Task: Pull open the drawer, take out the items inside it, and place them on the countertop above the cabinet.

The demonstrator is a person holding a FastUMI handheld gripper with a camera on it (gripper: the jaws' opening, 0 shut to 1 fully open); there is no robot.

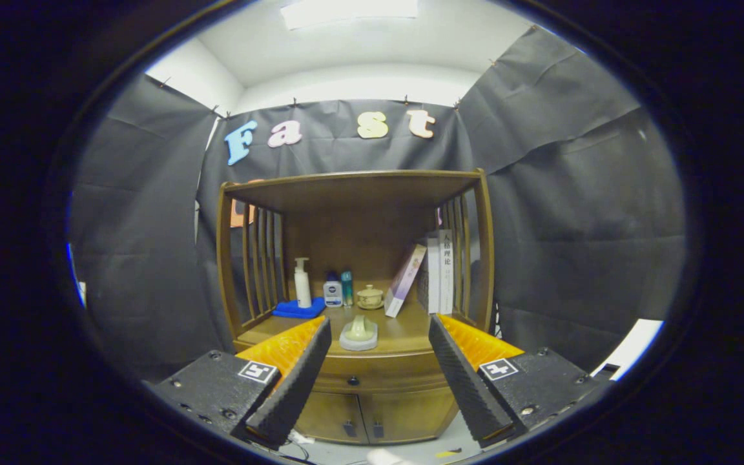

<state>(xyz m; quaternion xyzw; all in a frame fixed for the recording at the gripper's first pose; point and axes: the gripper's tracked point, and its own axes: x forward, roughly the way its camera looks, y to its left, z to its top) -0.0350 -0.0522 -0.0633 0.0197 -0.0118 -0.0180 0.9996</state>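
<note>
Across the bottom of the frame, the gripper shows its two fingers spread wide apart, holding nothing and touching nothing. Between and beyond them stands a wooden cabinet in the centre of the frame, backed by black cloth walls.

Low in the centre, just under the cabinet's bench, the drawer is closed, with a small dark knob on its front. What lies inside it cannot be seen. Below the drawer are two closed doors.

On the front of the bench, between the fingertips, rests a pale round dish with a light-coloured lump on it. Further back, to the left of centre, a white pump bottle stands on a folded blue cloth. Just right of it are a short white and blue bottle and a slim teal bottle, close together. A small cream lidded cup sits at the middle of the back. To the right of centre, a purple and white book leans against upright white books at the cabinet's right side.

A wooden roof tops the cabinet, with slatted sides left and right. At the upper centre of the frame a ceiling light glows.
</note>
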